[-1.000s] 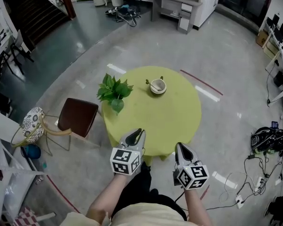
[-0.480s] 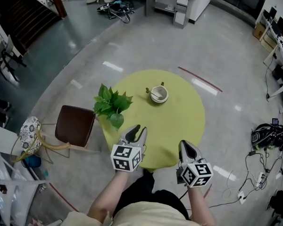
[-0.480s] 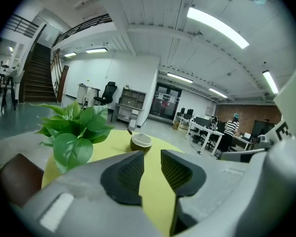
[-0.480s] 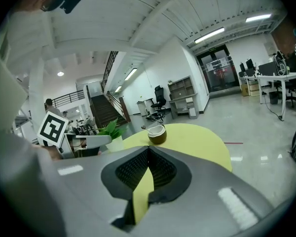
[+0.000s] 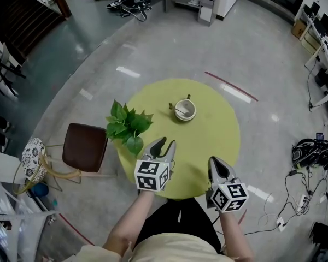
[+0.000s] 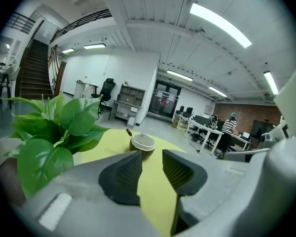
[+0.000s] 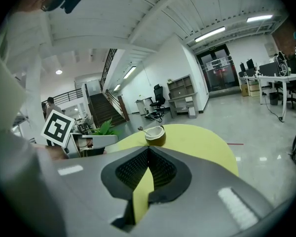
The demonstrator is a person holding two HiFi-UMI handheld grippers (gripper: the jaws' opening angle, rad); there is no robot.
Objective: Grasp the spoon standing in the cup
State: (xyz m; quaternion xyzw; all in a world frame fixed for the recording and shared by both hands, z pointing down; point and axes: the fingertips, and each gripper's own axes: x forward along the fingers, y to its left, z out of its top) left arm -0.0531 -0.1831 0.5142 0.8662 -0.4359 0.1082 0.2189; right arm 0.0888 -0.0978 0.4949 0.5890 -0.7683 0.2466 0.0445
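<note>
A pale cup (image 5: pixel 185 109) stands on the far half of the round yellow-green table (image 5: pixel 210 132), with a spoon (image 5: pixel 176 108) leaning in it, handle toward the upper left. My left gripper (image 5: pixel 162 145) hovers over the table's near edge. Its jaws have just been opening, nothing lies between them, and the cup (image 6: pixel 141 144) shows well beyond its fingers (image 6: pixel 124 174). My right gripper (image 5: pixel 215 165) is beside it at the near edge, shut and empty. In the right gripper view the cup (image 7: pixel 156 135) and spoon (image 7: pixel 143 129) sit far ahead of the tips (image 7: pixel 149 150).
A leafy potted plant (image 5: pixel 128 125) stands at the table's left edge, close to my left gripper, and fills the left of its view (image 6: pixel 54 132). A brown chair (image 5: pixel 85 147) is left of the table. Cables and bags (image 5: pixel 311 153) lie on the floor at right.
Both grippers have moved forward from in front of the table to over its near edge. The left jaws have spread apart; the right jaws stay together.
</note>
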